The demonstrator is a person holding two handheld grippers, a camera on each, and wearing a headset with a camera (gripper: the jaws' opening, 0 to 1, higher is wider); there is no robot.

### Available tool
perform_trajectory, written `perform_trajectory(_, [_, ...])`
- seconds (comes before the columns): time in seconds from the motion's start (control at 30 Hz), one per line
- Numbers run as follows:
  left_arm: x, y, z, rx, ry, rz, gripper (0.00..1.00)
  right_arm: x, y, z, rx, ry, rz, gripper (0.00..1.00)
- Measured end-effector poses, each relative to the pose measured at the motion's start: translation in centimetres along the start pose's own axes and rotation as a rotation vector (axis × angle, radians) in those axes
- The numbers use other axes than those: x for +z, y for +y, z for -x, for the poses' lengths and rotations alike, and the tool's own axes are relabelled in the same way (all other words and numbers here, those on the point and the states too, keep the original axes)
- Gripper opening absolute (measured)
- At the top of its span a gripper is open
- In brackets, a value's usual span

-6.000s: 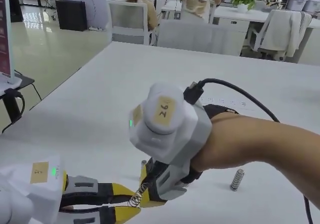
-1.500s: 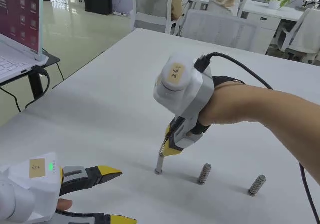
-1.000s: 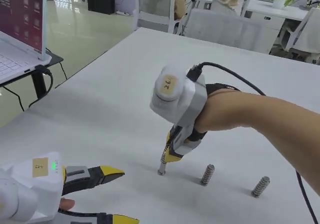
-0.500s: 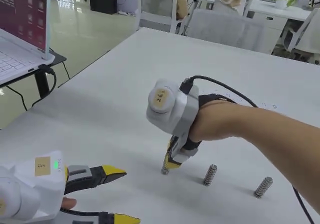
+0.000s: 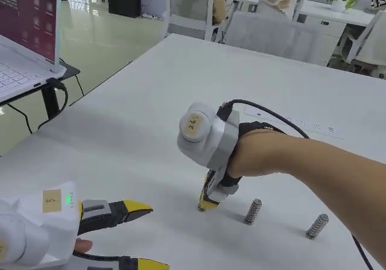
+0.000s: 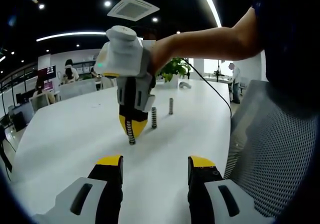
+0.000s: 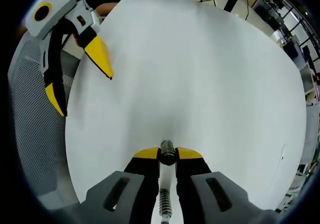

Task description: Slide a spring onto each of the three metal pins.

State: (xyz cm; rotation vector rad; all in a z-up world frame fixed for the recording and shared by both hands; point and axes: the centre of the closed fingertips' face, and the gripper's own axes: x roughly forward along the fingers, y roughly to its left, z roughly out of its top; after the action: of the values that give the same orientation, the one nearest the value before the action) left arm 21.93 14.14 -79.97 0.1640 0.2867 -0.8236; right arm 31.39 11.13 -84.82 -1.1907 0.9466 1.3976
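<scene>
The right gripper point(image 5: 208, 204), pointing straight down, pinches the upright spring point(image 6: 131, 130) between its tips, low on the table point(image 5: 151, 101); the spread left gripper point(image 6: 156, 163) sits near-left.

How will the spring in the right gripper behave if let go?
Thin and open-coiled, the spring is probably light and bendy. It stands upright in the right gripper, seemingly over a pin, so it likely stays put.

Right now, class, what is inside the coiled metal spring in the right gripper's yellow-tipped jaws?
The metal spring stands on the white table; its coils and the right gripper hide any pin inside.
</scene>
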Motion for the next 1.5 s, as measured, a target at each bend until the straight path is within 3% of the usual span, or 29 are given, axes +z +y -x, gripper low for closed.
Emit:
perform_trajectory(0.67, [0.6, -0.5, -0.3, -0.01, 0.001, -0.008, 0.47, -1.6, 0.6, 1.1, -0.008, -0.026, -0.022, 0.18])
perform_trajectory(1.5, [0.6, -0.5, -0.9, -0.028, -0.001, -0.011, 0.49, -1.8, 4.8, 4.7, -0.035, -0.262, -0.113, 0.21])
